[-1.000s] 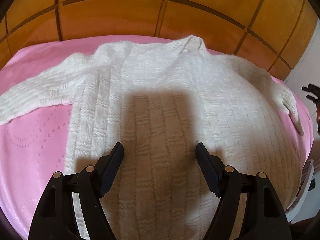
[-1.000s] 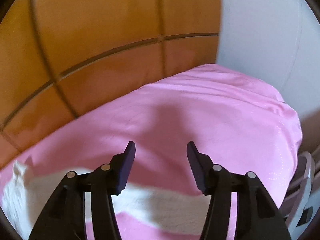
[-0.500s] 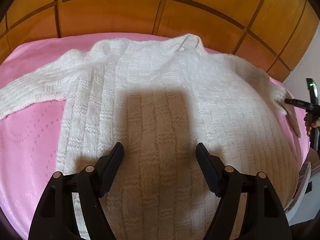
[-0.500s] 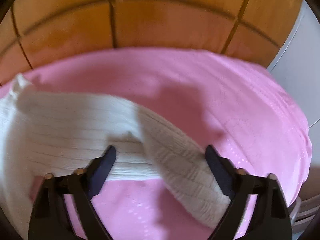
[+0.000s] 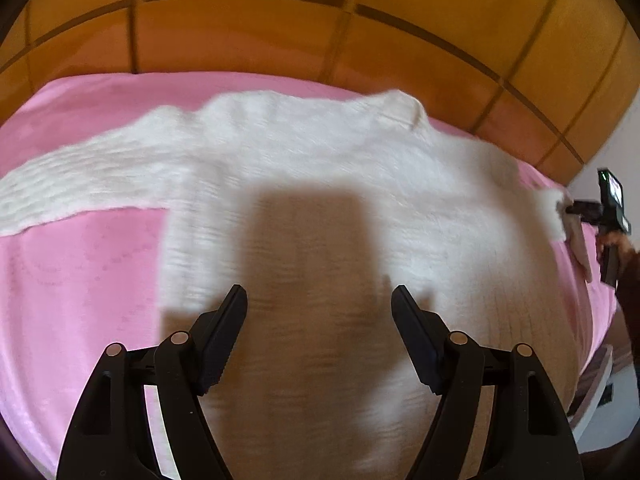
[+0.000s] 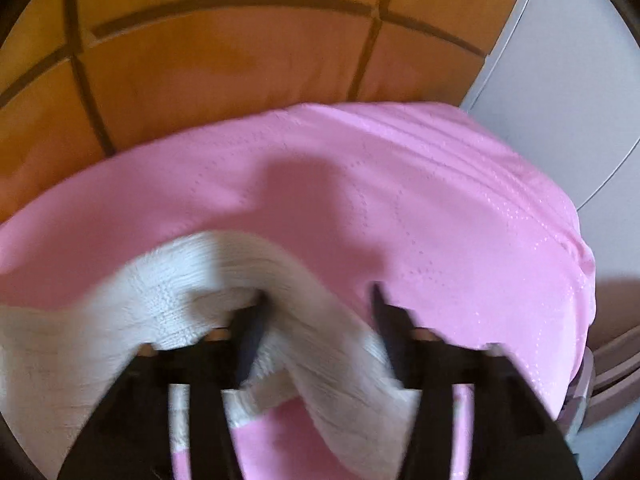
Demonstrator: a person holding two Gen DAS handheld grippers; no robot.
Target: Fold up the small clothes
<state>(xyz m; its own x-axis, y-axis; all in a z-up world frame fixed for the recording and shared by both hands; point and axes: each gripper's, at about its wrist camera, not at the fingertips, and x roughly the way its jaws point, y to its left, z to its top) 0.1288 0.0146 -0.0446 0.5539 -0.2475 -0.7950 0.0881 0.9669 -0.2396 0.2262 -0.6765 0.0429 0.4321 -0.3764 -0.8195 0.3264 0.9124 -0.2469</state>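
Across the pink sheet [image 5: 80, 300], the white knit cardigan [image 5: 320, 184] is lying spread flat, and everything below is placed relative to it.

Off its left side, one sleeve [image 5: 60, 196] is stretching out straight toward the left edge of the left wrist view, same as a second ago. No fold made there yet.

Over its lower body, the left gripper [image 5: 319, 304] is hovering released, jaws wide, nothing between them, only its shadow falling on the knit. It is keeping the same spread as a second ago, and the view is slightly blurred.

At its right sleeve end [image 6: 320, 340], the right gripper [image 6: 316, 304] is the thing that has changed: a second ago it was over bare sheet, now the cuff is draped between and over its fingers. Its jaws are opening at this moment with the sleeve between them. The frame is blurred, so I cannot tell whether the pads are still pressing the knit. From the left wrist view the same gripper [image 5: 576, 210] is sitting at the cuff.

Judgement: the sleeve grab looks unsettled, likely a re-grip. First fold, right sleeve across the body, is not started. Wooden headboard [image 5: 320, 32] is running behind the collar.
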